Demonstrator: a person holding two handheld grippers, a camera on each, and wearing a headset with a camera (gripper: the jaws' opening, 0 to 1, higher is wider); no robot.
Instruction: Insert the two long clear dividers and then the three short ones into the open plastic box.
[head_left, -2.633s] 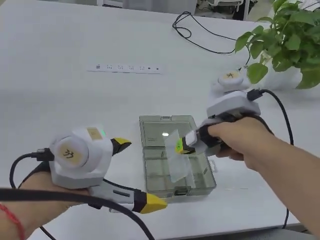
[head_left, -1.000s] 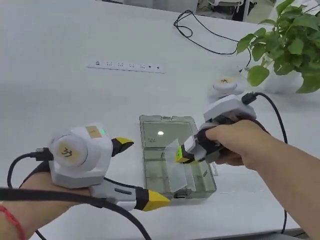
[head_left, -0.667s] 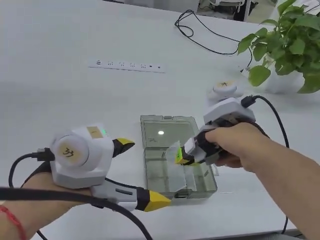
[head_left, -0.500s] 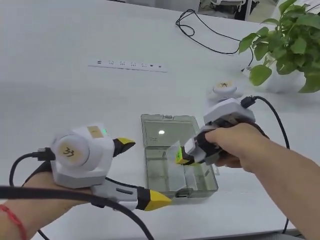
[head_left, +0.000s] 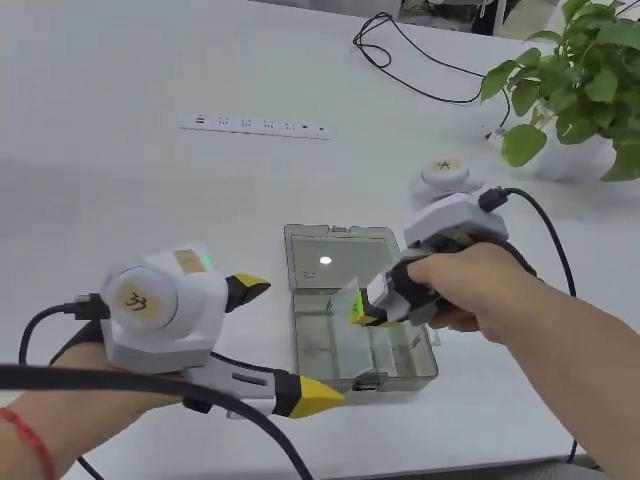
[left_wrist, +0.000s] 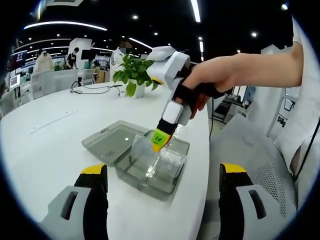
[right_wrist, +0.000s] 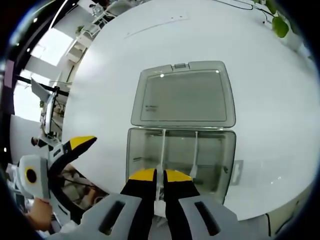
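Observation:
The open plastic box lies on the white table, its lid folded back flat. My right gripper is over the tray, shut on a clear divider that stands on edge and reaches down into the tray. In the right gripper view that divider runs front to back between the shut jaws, and another clear divider stands parallel to its right. The left gripper view shows the right gripper tip and the divider above the box. My left gripper hovers open just left of the box, empty.
A white power strip lies far back on the table. A potted plant, black cables and a round white device sit at the back right. The table's near edge runs just below the box.
My right gripper has lowered the clear divider from above the box down into the tray. The left gripper has stayed where it was, open.

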